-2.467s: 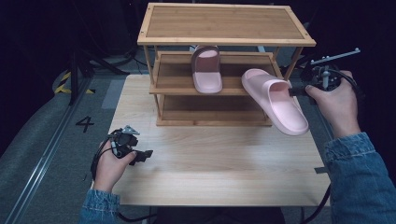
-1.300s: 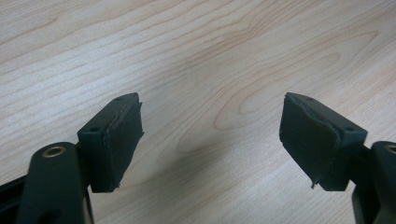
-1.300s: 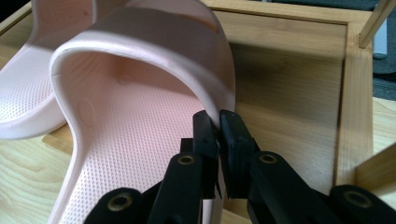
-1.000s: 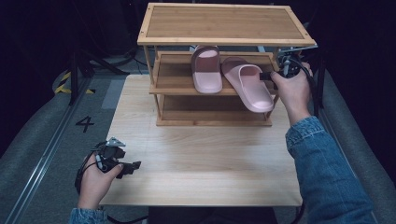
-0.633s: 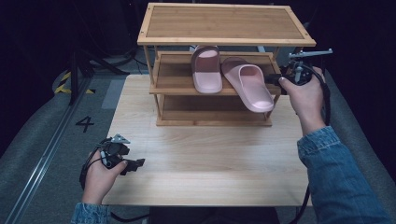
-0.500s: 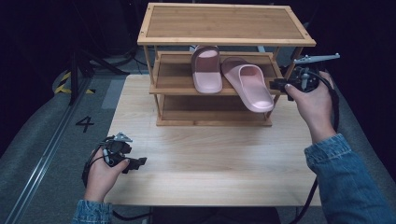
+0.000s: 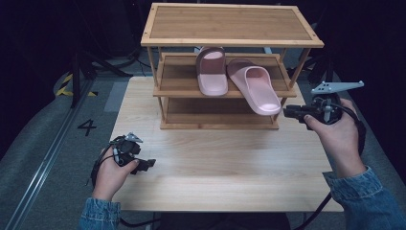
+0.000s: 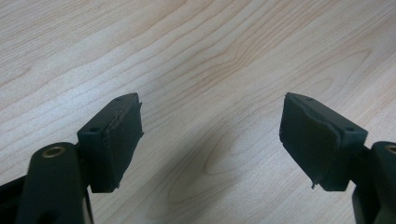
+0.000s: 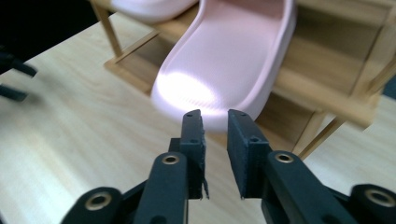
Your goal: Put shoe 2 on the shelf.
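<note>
Pale wood formed the table (image 7: 225, 177), and at its far edge stood a three-tier wooden rack (image 7: 230, 24) against a dark room. On the rack's middle shelf lay two pink slippers: the left slipper (image 7: 212, 71) sat squarely on the board, while the right slipper (image 7: 254, 88) lay askew beside it, one end jutting past the shelf's front edge.

The right gripper (image 7: 288, 113) hovered just off the rack's right front post, near that overhanging end but apart from it. In the right gripper view the slipper (image 9: 229, 60) lay just beyond the jaw tips, clear of them; the jaws had just been closing and stood with a narrow gap between them, with nothing in it.

The left gripper (image 7: 146, 164) was low over the near left part of the table, well apart from the rack and both slippers. Its jaws stood wide with bare tabletop (image 8: 210, 70) between them.
</note>
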